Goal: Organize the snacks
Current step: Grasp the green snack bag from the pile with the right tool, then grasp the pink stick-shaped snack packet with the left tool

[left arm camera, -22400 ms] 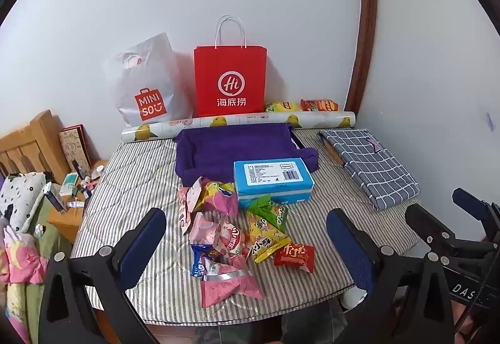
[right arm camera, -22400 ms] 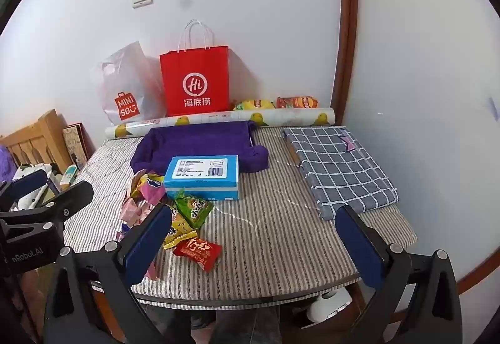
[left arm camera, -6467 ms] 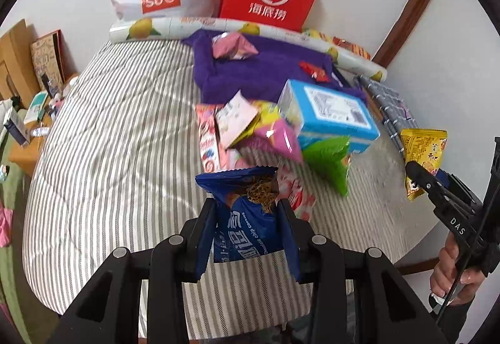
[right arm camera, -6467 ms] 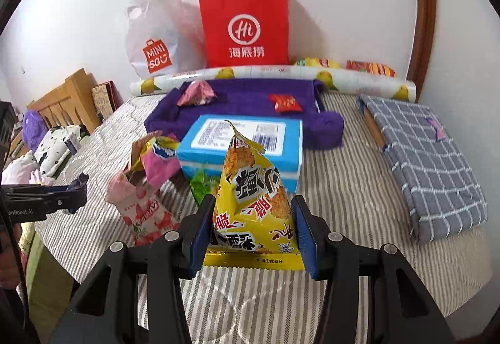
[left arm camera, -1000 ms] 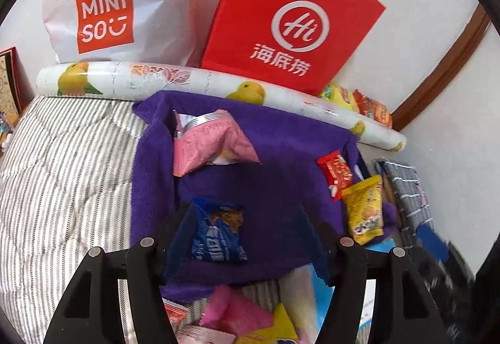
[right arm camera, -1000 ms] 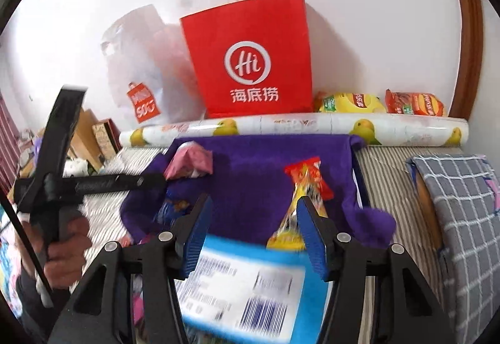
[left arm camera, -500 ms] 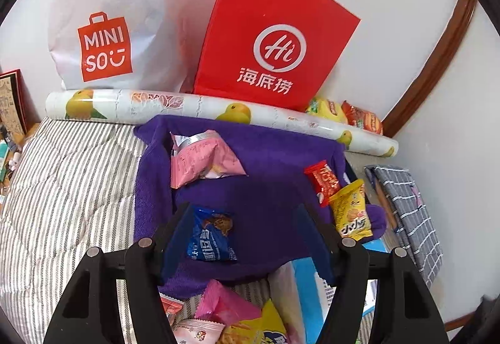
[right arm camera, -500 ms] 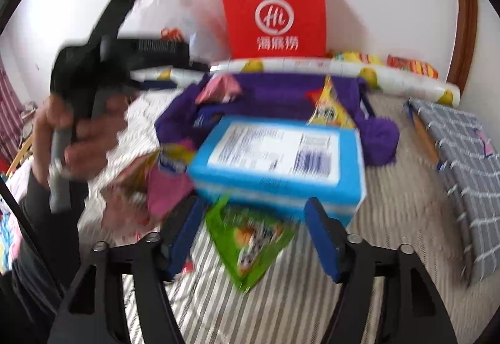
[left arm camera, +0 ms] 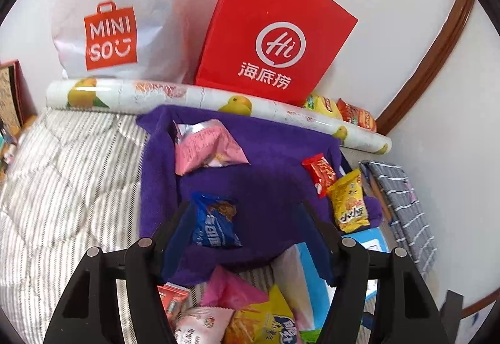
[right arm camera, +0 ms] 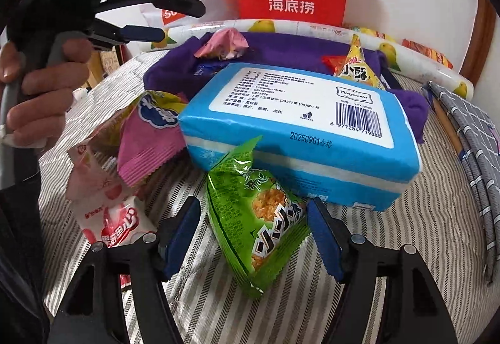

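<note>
On the purple cloth [left arm camera: 275, 187] lie a pink pack [left arm camera: 206, 150], a red pack [left arm camera: 320, 170], a yellow pack [left arm camera: 348, 201] and a blue pack [left arm camera: 215, 222]. My left gripper [left arm camera: 247, 234] hovers open above the cloth's near edge. The blue pack shows between its fingers but lies flat, untouched. In the right wrist view a green snack pack [right arm camera: 259, 219] leans against the blue tissue box [right arm camera: 300, 131]. My right gripper [right arm camera: 253, 234] is open around it, low over the striped cover. The pads stand beside the pack without pressing it.
Pink and white packs [right arm camera: 109, 203] and a pink-yellow pack [right arm camera: 150, 137] lie left of the box. A hand [right arm camera: 40, 75] holds the left gripper there. A red paper bag [left arm camera: 275, 43], a white bag [left arm camera: 125, 15], a printed roll [left arm camera: 203, 97] and a grey checked cloth [right arm camera: 468, 131] border the cover.
The right gripper drew back from the purple cloth and dropped to the green pack, its jaws now wider. The left gripper backed off slightly from the blue pack.
</note>
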Demonstrator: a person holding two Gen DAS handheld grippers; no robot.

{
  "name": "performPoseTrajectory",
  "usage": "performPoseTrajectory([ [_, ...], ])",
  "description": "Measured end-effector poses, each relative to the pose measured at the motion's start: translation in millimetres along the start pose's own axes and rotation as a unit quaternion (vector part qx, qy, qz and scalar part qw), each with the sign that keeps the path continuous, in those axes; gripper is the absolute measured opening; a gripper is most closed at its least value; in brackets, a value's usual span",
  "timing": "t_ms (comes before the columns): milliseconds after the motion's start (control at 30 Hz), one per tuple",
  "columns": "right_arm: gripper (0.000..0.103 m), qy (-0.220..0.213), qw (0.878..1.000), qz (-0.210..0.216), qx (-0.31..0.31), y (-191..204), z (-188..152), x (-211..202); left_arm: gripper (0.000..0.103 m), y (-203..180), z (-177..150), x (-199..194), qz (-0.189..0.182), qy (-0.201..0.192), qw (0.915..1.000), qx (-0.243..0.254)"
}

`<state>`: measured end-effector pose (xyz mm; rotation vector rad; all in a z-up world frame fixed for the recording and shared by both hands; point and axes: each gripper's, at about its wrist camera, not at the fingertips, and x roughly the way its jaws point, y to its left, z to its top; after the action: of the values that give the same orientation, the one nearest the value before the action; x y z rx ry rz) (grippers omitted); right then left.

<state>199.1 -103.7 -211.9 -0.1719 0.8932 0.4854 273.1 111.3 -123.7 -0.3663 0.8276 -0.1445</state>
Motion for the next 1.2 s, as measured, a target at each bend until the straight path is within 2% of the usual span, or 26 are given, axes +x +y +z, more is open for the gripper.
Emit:
performPoseTrajectory([
  [67, 0.064, -0.001, 1.0, 0.006, 0.003, -1, 0, 0, 0.066, 0, -1, -1, 0.001, -0.002, 1.0, 0.0],
  [167, 0.062, -0.02, 0.999, 0.02, 0.018, -8, -3, -8, 0.066, -1, -3, -2, 0.003, -0.002, 1.0, 0.006],
  [467, 0.062, -0.056, 0.998, 0.003, 0.034, -29, -12, -37, 0.066, 11, -35, -5, 0.0, 0.037, 0.9993, 0.007],
  [733, 0.062, -0.079, 0.996, -0.017, 0.046, -48, -28, -67, 0.066, 29, -80, -36, 0.004, 0.057, 0.9983, 0.01],
  [900, 0.062, -0.084, 0.995, -0.023, 0.05, -51, -38, -76, 0.066, 38, -96, -51, 0.013, 0.062, 0.998, 0.008],
  [1067, 0.062, -0.088, 0.994, -0.027, 0.054, -51, -48, -85, 0.066, 50, -106, -55, 0.04, 0.064, 0.9971, -0.002],
  [1200, 0.062, -0.09, 0.994, -0.024, 0.06, -51, -56, -90, 0.066, 60, -107, -60, 0.029, 0.056, 0.9979, -0.013],
])
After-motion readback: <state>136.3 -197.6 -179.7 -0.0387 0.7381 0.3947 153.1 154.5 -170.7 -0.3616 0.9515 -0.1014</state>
